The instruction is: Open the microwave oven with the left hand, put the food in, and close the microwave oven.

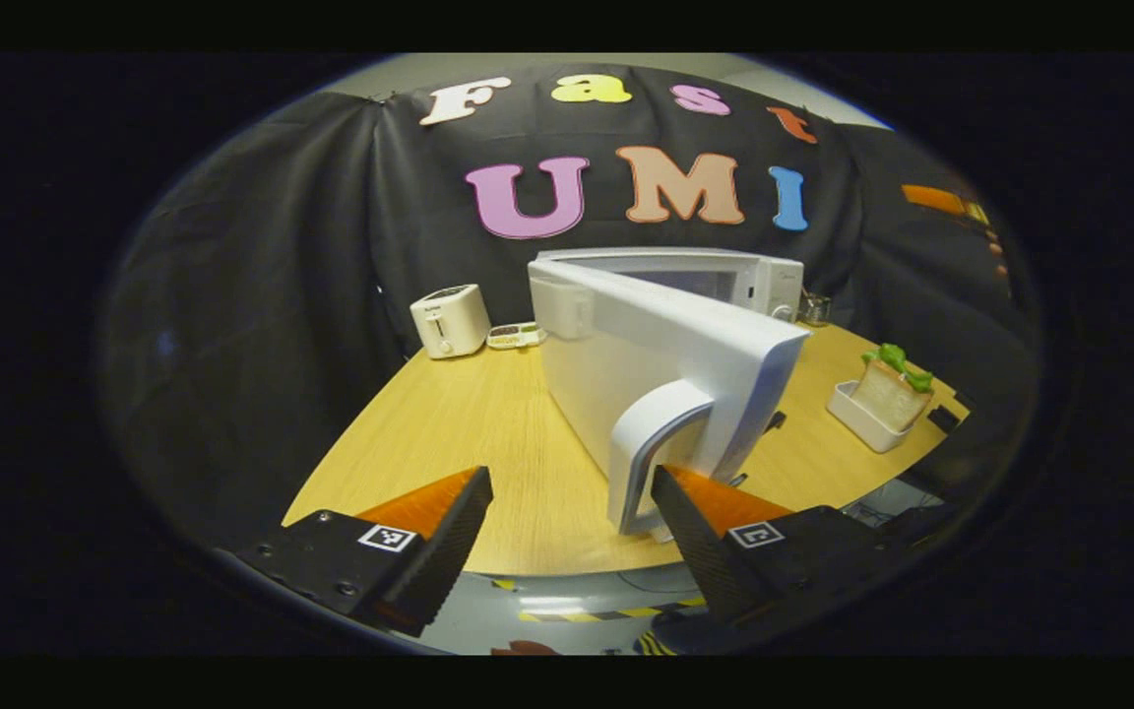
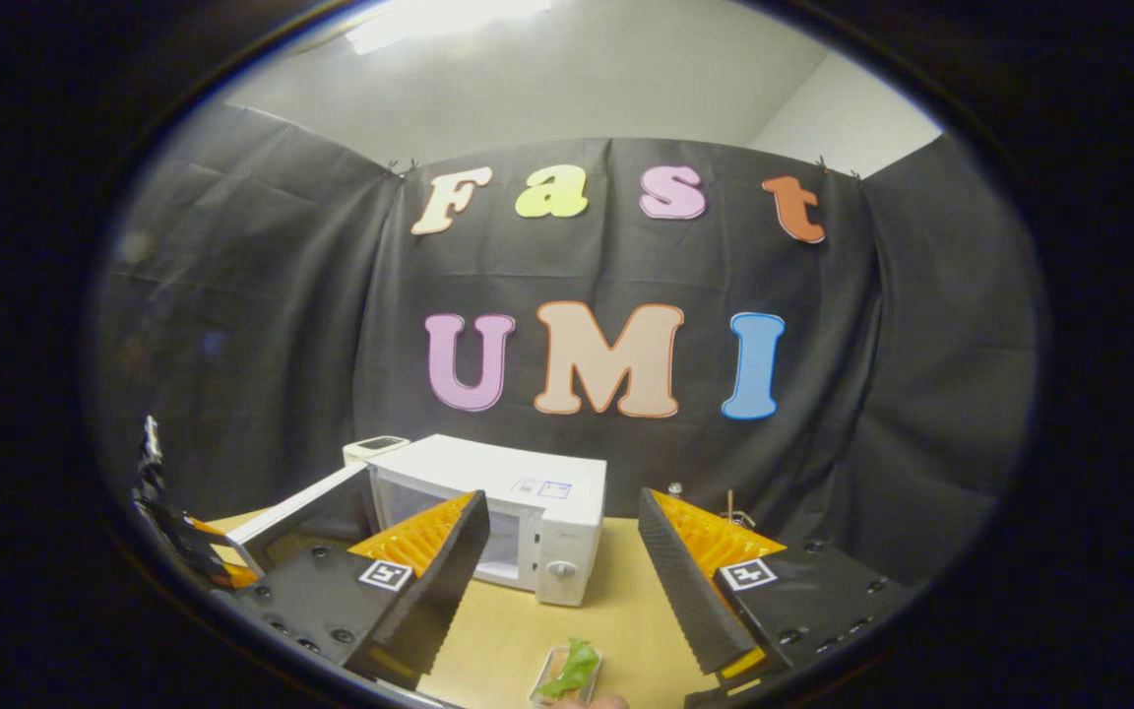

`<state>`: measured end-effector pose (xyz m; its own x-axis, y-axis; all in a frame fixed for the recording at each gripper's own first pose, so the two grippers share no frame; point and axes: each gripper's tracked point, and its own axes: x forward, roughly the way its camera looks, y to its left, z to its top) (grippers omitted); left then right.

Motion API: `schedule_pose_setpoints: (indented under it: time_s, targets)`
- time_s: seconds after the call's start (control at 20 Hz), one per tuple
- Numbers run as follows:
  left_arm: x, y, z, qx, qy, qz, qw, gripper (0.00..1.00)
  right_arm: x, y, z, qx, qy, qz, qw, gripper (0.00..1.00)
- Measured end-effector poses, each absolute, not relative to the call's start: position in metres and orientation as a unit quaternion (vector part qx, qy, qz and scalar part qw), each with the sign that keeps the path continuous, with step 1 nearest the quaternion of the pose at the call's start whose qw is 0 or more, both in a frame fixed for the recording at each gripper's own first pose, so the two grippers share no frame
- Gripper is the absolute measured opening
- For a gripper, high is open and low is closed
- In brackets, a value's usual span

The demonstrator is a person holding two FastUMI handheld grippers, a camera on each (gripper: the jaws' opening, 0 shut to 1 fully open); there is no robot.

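The microwave oven sits mid-frame in the left gripper view, white and boxy, and its door is swung wide open toward the camera, outer face and curved grey-white handle front and centre. The left gripper hangs low in the frame with its orange-and-black fingers spread wide, nothing between them; the right-hand finger's tip sits just beside the handle's lower end, though contact is hard to judge. Over to the right of that view, near the edge of the wooden table, there's a white tray holding the food, a pale slice standing up with green leaf on top. Upper left of the table, a white toaster, and just right of it a small flat white gadget, too small to identify. Switch to the right gripper view and the microwave oven is seen from its front in the lower middle, the open cavity showing and the door angled out to the lower left. The right gripper is also spread wide and empty. At the very bottom of that view, between the fingers, a green leaf lies in a small clear dish on the table; the toaster's top peeks up behind the oven.
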<state>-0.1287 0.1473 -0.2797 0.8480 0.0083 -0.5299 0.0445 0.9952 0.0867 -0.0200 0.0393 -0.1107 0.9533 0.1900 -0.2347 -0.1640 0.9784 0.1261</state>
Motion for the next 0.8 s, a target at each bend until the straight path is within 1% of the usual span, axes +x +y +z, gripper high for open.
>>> schedule_pose_setpoints:
  time_s: [0.15,0.2,0.25,0.35,0.5,0.8]
  targets:
    - [-0.14,0.151,-0.257,0.039,0.26,0.009,0.965,0.99,-0.024,0.042,-0.128,0.051,0.138,0.092,0.985,0.97]
    - [-0.144,0.15,-0.25,0.032,0.258,0.01,0.965,0.96,-0.026,0.045,-0.136,0.05,0.142,0.096,0.984,0.97]
    - [-0.151,0.146,-0.244,0.028,0.259,0.006,0.965,0.99,-0.029,0.051,-0.143,0.049,0.148,0.108,0.982,0.97]
    - [-0.156,0.146,-0.224,0.032,0.245,0.008,0.969,0.99,-0.034,0.055,-0.161,0.043,0.155,0.118,0.98,0.98]
    - [-0.153,0.142,-0.185,0.029,0.206,0.015,0.978,0.98,-0.044,0.051,-0.205,0.052,0.193,0.104,0.974,0.97]
    - [-0.136,0.129,-0.133,0.01,0.148,0.002,0.989,0.98,-0.077,0.058,-0.288,0.031,0.258,0.093,0.961,0.98]
